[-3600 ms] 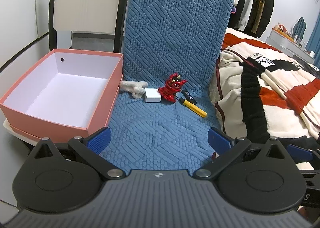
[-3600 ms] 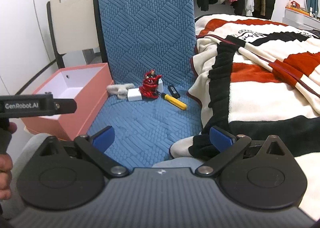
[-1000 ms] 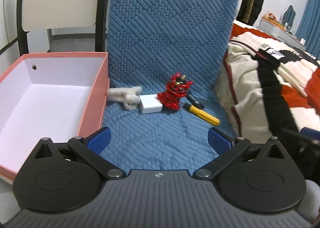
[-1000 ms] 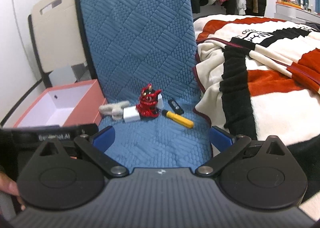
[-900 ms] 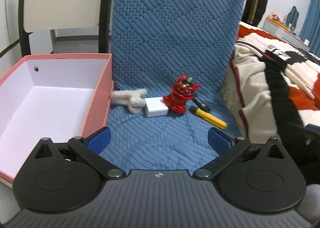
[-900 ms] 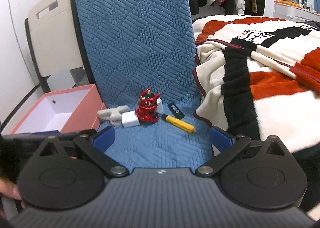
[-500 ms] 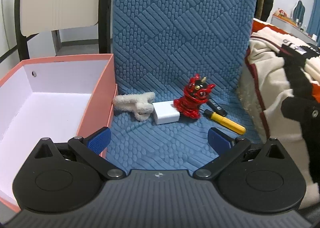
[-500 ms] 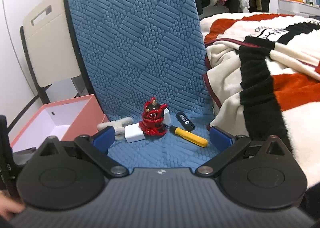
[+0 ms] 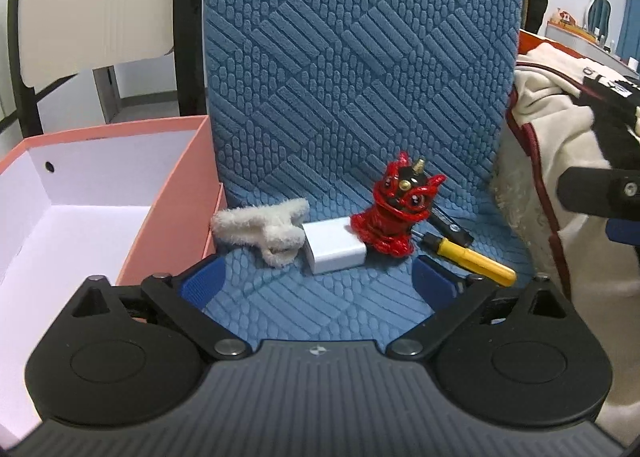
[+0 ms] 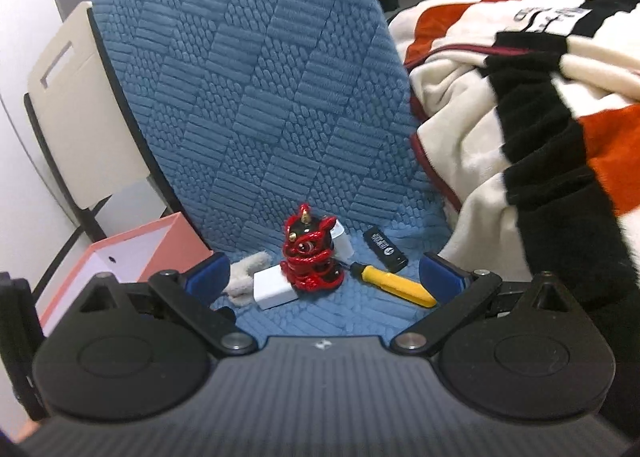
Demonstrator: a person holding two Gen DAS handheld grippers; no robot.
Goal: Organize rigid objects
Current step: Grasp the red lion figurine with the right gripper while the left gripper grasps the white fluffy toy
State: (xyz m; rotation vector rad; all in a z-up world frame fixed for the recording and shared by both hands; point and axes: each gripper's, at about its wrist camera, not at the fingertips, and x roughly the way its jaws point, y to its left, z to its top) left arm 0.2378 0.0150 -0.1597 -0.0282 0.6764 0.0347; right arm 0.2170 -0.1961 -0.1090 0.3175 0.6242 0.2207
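Note:
On the blue quilted chair seat (image 9: 328,297) stand a red lion figurine (image 9: 394,213) (image 10: 310,257), a white charger block (image 9: 334,245) (image 10: 272,287), a white fluffy clip (image 9: 264,229) (image 10: 244,275), a yellow-handled screwdriver (image 9: 472,259) (image 10: 394,285) and a black USB stick (image 9: 452,227) (image 10: 386,249). An open pink box (image 9: 168,213) (image 10: 132,253) with a white inside sits left of the seat. My left gripper (image 9: 320,283) is open and empty, just short of the charger. My right gripper (image 10: 326,277) is open and empty, just short of the figurine.
A striped cream, black and red blanket (image 10: 540,117) (image 9: 560,161) lies on the bed right of the seat. The chair's blue backrest (image 9: 360,57) rises behind the objects. A cream chair (image 10: 76,89) stands behind the box. The right gripper's body (image 9: 600,193) shows in the left wrist view.
Both grippers have moved forward and closer to the cluster of objects on the seat, which now look larger. Both stay open. Nothing on the seat has moved.

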